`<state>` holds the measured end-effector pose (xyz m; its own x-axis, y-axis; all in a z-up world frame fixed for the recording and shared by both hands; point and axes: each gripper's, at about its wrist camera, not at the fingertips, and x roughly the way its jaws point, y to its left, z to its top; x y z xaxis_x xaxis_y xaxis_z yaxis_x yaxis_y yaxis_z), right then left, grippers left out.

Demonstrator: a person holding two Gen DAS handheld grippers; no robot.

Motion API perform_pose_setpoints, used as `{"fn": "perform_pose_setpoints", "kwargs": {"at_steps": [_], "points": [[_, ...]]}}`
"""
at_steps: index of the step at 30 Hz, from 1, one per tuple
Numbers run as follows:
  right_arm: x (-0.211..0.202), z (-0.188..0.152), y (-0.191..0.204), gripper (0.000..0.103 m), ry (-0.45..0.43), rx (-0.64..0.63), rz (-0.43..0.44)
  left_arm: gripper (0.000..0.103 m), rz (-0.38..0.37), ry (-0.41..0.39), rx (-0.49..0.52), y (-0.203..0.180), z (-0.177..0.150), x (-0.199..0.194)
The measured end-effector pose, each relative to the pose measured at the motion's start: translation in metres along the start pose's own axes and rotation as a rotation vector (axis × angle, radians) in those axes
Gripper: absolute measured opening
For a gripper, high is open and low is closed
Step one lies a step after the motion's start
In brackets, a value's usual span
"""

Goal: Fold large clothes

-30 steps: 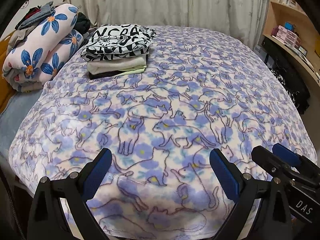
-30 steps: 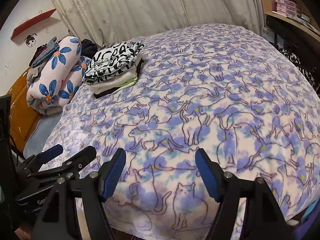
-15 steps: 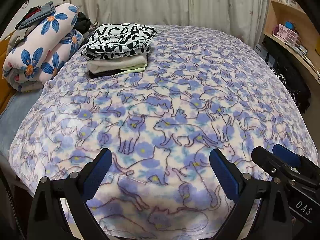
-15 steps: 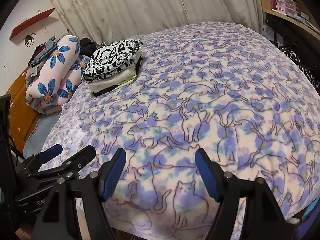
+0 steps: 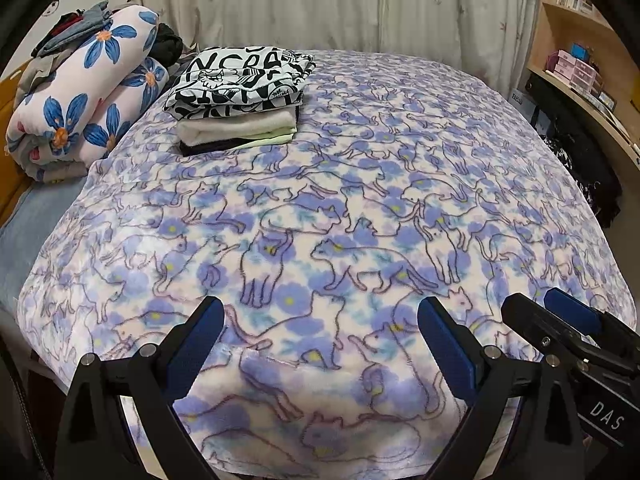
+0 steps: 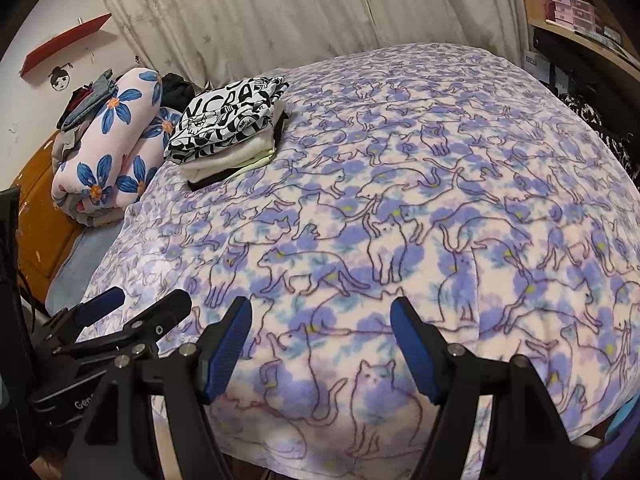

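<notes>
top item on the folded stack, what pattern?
Black-and-white lettering and cartoon print on the top item; clearest in the left wrist view.

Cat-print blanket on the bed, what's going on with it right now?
Nothing is gripped. The left gripper and right gripper both hover open, side by side, over the near edge of the cat-print blanket, which lies spread flat. A stack of folded clothes sits at its far left corner, beside a rolled floral quilt. Folding the blanket hasn't started.

Bed (image 5: 24, 236): cat-print blanket (image 5: 360, 208), folded-clothes stack (image 5: 240, 100).
</notes>
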<state>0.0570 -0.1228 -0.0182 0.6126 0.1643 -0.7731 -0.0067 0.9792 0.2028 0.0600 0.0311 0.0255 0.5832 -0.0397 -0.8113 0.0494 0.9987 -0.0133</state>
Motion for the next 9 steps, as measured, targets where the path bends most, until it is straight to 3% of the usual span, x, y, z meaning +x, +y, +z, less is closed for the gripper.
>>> {"fn": "perform_pose_setpoints", "kwargs": {"at_steps": [9], "points": [[0.0008,-0.0014,0.0017,0.072,0.003,-0.002,-0.003,0.096,0.006,0.002,-0.005,0.007,-0.0035,-0.0005]]}}
